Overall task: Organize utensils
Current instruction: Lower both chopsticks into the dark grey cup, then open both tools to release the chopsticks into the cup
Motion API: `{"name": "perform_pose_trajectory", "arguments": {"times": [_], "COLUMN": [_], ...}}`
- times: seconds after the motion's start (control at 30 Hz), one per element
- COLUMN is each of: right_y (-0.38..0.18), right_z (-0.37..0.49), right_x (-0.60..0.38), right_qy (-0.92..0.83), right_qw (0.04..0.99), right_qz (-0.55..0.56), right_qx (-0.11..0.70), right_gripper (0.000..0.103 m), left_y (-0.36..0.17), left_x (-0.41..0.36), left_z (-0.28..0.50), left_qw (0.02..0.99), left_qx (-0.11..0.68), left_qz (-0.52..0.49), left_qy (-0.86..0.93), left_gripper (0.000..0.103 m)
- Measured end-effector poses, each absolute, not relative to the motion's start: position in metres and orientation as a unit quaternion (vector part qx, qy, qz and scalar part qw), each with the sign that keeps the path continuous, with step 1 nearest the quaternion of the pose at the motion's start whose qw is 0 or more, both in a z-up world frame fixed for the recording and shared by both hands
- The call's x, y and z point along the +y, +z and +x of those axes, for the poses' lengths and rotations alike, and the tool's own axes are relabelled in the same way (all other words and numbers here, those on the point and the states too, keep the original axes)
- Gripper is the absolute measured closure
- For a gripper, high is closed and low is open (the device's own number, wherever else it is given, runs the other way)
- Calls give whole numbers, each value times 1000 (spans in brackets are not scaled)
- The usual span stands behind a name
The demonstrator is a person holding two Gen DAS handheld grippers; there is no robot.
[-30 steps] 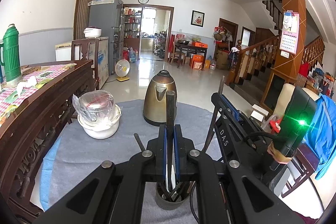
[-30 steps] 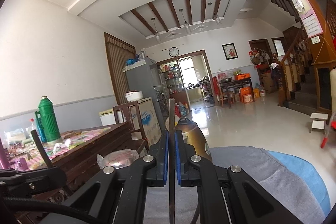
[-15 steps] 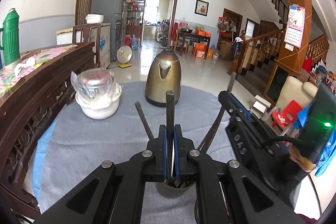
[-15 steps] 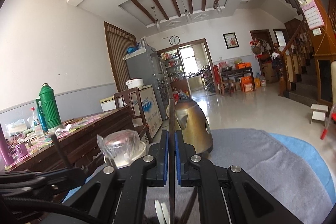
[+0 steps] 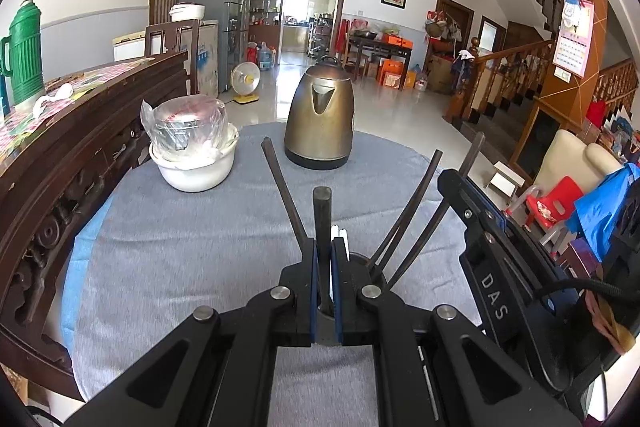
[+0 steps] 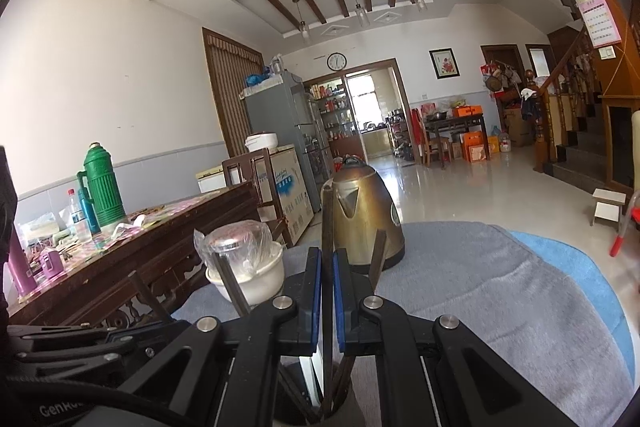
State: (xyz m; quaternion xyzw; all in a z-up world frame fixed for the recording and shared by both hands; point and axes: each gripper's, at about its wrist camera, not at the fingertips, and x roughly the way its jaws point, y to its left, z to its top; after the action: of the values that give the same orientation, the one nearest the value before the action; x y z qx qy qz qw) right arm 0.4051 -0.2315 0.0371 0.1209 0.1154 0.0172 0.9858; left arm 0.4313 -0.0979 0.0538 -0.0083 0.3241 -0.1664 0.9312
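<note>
Both tools have sunk lower over the holder cup [image 6: 320, 415] on the grey surface [image 5: 180, 267], the left tool [image 5: 324, 291] and right tool [image 6: 328, 303] each pinching a dark chopstick [image 5: 322, 219] nearly seated inside.

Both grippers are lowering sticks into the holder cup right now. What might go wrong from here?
1. The left gripper and right gripper crowd over one small holder cup; they may bump, and the right gripper's body already sits close beside the left.
2. The chopsticks in the cup splay outward; a descending gripper may snag them and tip the cup.
3. Each held stick is gripped low and stands tall, so it may pivot and miss the opening.
</note>
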Motion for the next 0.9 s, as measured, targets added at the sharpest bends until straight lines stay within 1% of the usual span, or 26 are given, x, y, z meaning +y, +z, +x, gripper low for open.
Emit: {"name": "perform_pose_trajectory", "arguments": {"times": [0.63, 0.9], "right_y": [33, 31], "right_z": [392, 390], "right_x": [-225, -224], "right_qy": [29, 35], "right_qw": [984, 983], "right_qz": [107, 106], "right_qx": [139, 143], "right_gripper": [96, 96], "left_y": [51, 47], "left_x": [-94, -87], "left_z": [428, 433], "left_qw": [928, 925], "left_qx": [335, 338], "left_qz": [-7, -21], "left_qy": [-163, -169], "left_gripper": [95, 95]}}
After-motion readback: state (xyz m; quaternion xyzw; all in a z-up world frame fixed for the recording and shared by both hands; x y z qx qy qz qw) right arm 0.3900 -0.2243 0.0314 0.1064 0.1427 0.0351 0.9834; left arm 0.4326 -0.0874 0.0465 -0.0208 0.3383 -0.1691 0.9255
